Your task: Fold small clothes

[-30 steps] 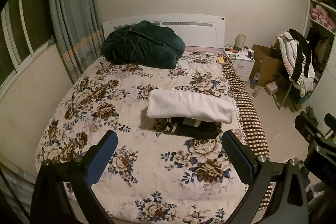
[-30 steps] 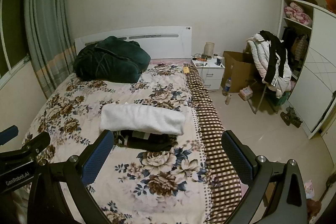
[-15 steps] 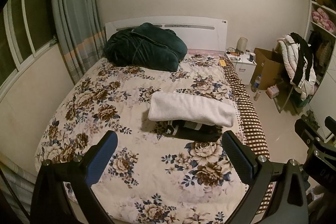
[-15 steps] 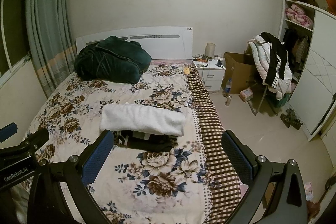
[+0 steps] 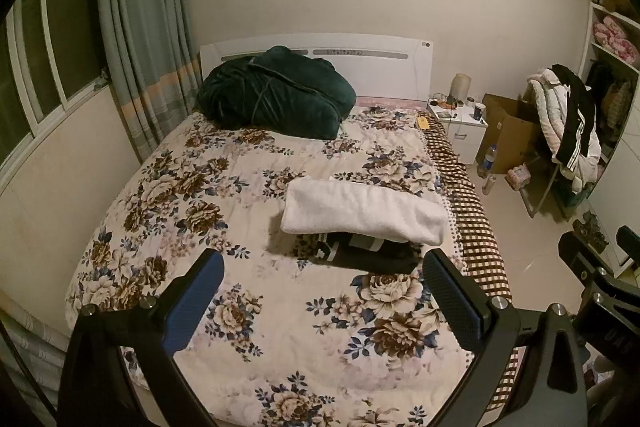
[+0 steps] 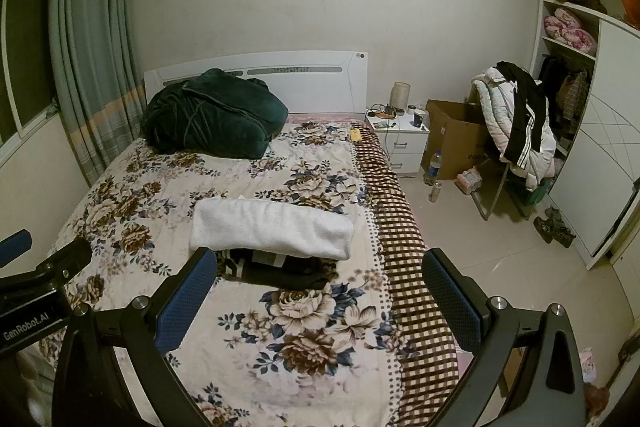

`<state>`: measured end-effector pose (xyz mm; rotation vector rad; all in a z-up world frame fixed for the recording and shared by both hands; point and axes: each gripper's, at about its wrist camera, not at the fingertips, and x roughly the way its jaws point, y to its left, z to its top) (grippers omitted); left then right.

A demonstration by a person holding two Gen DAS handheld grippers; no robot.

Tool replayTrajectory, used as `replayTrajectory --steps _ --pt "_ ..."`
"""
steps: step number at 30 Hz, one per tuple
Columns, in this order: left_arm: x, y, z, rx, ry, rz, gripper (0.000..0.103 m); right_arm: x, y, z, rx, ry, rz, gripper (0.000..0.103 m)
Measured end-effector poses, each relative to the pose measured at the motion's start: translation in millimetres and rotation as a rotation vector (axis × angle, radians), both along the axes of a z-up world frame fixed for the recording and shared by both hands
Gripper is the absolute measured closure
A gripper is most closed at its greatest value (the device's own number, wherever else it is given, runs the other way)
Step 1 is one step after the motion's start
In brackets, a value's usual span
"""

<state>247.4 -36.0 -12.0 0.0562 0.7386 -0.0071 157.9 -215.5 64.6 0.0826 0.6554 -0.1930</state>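
Note:
A folded white towel (image 5: 364, 211) lies on the flowered bedspread (image 5: 248, 211), on top of folded black clothes (image 5: 372, 253). The same towel (image 6: 272, 227) and black clothes (image 6: 276, 269) show in the right wrist view. My left gripper (image 5: 322, 303) is open and empty, held above the foot of the bed, short of the pile. My right gripper (image 6: 322, 303) is open and empty, also short of the pile, to the right of the left one. The right gripper shows at the left wrist view's right edge (image 5: 600, 267).
A dark green bundle (image 5: 276, 99) lies at the headboard. A brown checked blanket (image 6: 404, 251) runs along the bed's right edge. A nightstand (image 6: 398, 137), cardboard box (image 6: 456, 139), bottles and a clothes-laden chair (image 6: 516, 131) stand on the floor at right. Curtains (image 5: 140, 39) hang left.
Both grippers have drawn back and risen slightly from the bed; the pile looks a little farther away. Both stay open and empty.

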Motion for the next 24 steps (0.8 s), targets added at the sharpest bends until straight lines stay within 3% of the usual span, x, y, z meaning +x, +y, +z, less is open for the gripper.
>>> replayTrajectory --steps 24 --pt "1.7 -0.7 1.2 0.0 -0.005 0.002 0.001 7.9 -2.7 3.9 0.0 0.001 0.022 0.0"
